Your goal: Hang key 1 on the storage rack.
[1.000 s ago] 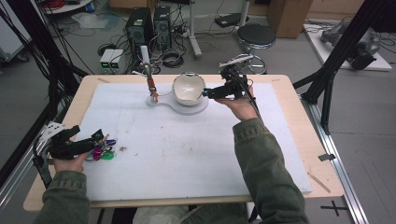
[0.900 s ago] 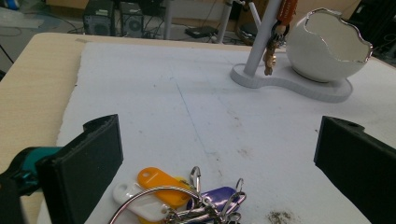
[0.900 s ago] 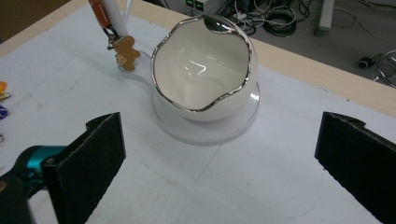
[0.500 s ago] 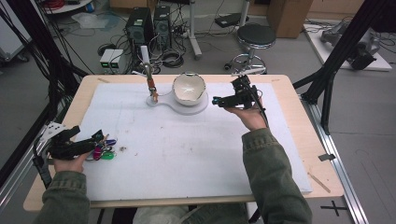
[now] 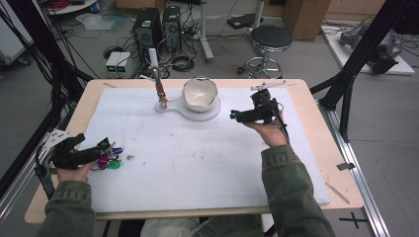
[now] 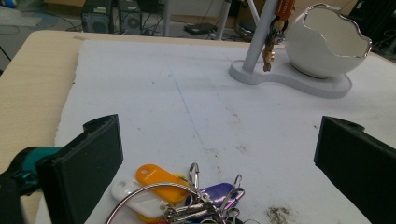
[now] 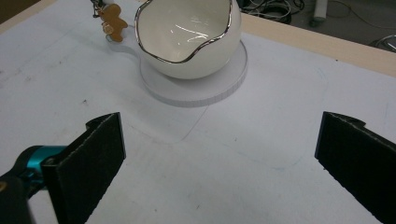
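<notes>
Left tongs point(image 6: 217, 158) gape wide over the bunch of key tags point(image 6: 182, 198) near the table's point(image 5: 316, 143) left edge. Right tongs point(image 7: 219, 161) also stand apart, empty, near the egg-shaped bowl point(image 7: 189, 35) toward the far edge.

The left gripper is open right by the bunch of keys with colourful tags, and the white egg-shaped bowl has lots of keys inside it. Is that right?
Not quite. The white egg-shaped bowl is empty; the right gripper view looks straight into it and shows only its shiny inside. The rest holds: the left gripper is open right by the bunch of keys with colourful tags.
</notes>
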A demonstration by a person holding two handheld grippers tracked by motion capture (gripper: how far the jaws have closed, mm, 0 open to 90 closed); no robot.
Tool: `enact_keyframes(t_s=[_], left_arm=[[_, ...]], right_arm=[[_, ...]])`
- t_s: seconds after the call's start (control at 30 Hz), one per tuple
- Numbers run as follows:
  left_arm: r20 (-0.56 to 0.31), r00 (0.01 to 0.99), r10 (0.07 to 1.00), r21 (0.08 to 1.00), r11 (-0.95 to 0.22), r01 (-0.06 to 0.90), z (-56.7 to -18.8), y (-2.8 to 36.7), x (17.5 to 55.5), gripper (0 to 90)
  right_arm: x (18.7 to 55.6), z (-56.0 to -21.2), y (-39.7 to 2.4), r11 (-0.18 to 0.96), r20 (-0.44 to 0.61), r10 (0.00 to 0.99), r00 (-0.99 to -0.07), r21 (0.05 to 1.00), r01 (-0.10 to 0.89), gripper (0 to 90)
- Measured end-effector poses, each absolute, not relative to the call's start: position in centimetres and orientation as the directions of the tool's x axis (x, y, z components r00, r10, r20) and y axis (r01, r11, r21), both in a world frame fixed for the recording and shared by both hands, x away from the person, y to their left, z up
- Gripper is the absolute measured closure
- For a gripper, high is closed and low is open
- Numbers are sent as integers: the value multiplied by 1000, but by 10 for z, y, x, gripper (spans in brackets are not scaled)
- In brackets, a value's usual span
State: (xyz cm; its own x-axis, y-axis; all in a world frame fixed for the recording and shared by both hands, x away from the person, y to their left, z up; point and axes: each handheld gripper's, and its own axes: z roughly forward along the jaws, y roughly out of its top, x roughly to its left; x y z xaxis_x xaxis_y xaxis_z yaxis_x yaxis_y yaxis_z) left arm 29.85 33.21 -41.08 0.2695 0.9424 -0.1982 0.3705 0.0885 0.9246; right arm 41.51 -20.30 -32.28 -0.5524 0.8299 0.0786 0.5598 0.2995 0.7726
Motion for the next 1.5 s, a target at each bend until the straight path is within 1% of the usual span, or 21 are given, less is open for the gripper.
enact_keyframes(t_s=[0.4,0.73,0.93,1.1,1.27,1.5], left_arm=[[-201,274,941,922,88,377,-411,332,299,17],[-205,274,940,921,90,380,-411,332,298,17],[-206,275,939,920,91,380,-411,332,298,17],[-207,275,939,921,91,379,-411,332,298,17],[-209,278,937,917,89,388,-412,333,298,17],[-213,276,937,916,93,391,-412,333,298,17]], right_arm=[[393,-332,-209,318,42,826,-562,788,527,8],[376,-345,-223,278,61,823,-564,823,496,8],[369,-354,-231,259,71,832,-550,827,499,8],[362,-362,-236,283,49,824,-564,827,485,8],[352,-368,-244,270,29,829,-558,854,445,8],[337,-378,-257,230,17,855,-519,884,408,8]])
